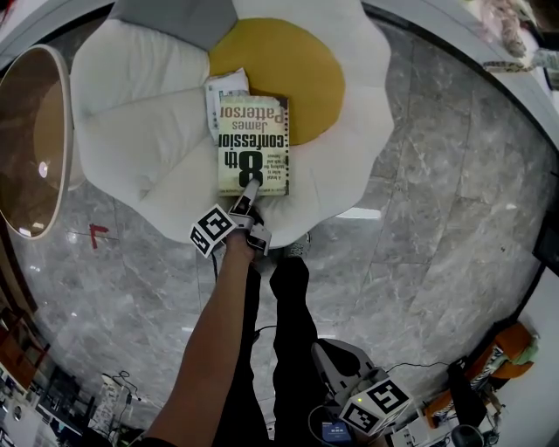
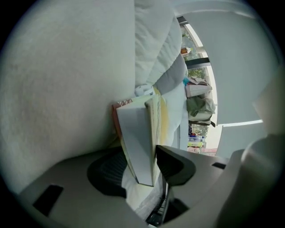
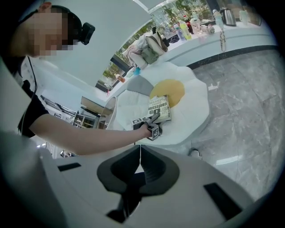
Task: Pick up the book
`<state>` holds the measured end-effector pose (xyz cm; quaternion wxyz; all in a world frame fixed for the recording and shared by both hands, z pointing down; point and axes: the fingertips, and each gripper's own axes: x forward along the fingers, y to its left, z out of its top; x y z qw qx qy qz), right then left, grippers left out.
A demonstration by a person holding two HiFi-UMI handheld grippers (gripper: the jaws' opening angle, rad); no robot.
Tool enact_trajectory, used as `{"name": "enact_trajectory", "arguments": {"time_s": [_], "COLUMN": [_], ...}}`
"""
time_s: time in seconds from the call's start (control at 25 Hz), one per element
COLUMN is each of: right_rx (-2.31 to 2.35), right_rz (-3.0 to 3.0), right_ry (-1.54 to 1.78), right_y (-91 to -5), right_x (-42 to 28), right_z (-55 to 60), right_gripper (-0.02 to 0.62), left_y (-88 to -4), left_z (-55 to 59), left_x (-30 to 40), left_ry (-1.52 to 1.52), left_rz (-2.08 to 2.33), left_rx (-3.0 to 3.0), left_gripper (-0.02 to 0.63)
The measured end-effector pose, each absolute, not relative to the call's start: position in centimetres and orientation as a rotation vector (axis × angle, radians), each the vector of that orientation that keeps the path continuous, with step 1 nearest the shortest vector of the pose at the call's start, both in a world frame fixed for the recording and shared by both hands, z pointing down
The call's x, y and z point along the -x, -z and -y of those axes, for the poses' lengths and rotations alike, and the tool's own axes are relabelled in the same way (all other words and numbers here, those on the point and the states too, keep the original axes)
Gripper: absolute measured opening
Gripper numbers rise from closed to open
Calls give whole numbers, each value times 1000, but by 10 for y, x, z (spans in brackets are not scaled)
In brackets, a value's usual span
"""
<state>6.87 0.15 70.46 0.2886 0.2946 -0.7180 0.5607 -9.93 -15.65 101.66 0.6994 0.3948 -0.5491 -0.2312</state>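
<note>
Head view: a person's bare left arm [image 1: 214, 349] stretches out to a white, petal-edged floor cushion [image 1: 131, 113] with a round yellow centre [image 1: 297, 65]. The book [image 1: 253, 144], a paperback, lies cover up on the cushion and overlaps the yellow patch at its 7 o'clock edge. The left tool [image 1: 249, 192] meets the book at 6 o'clock. In the left gripper view its jaws stand partway closed, with a corner of the book sandwiched between them and a pad against each face. A puffed lobe of the cushion rises close beside that grip.

A white paper slip [image 1: 225, 92] pokes out from under the book at 11 o'clock, touching it. A grey pillow [image 1: 170, 13] sits on the cushion's rim at 12 o'clock, well apart from the book. On the grey marble floor [image 1: 437, 175], a round amber-brown disc with a pale rim [image 1: 31, 140] stands just beside the cushion at 9 o'clock, and a small red mark [image 1: 96, 233] lies near it at 8 o'clock.

The person's dark-trousered legs [image 1: 293, 332] stand at the cushion's 6 o'clock edge. The right tool [image 3: 139, 149] hangs low, well clear of the cushion, with its jaws pressed together on nothing. Cables and gear [image 1: 463, 402] crowd the floor at 5 o'clock.
</note>
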Motion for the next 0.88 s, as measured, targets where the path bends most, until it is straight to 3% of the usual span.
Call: {"name": "enact_trajectory", "arguments": {"time_s": [0.88], "right_rx": [-797], "right_rz": [1979], "right_ry": [-1486], "right_y": [-678], "right_x": [-56], "right_z": [2], "right_gripper": [18], "left_y": [-958], "left_z": [120], "left_x": [106], "left_ry": [492], "left_rz": [1234], "left_rx": [-948], "left_gripper": [184]}}
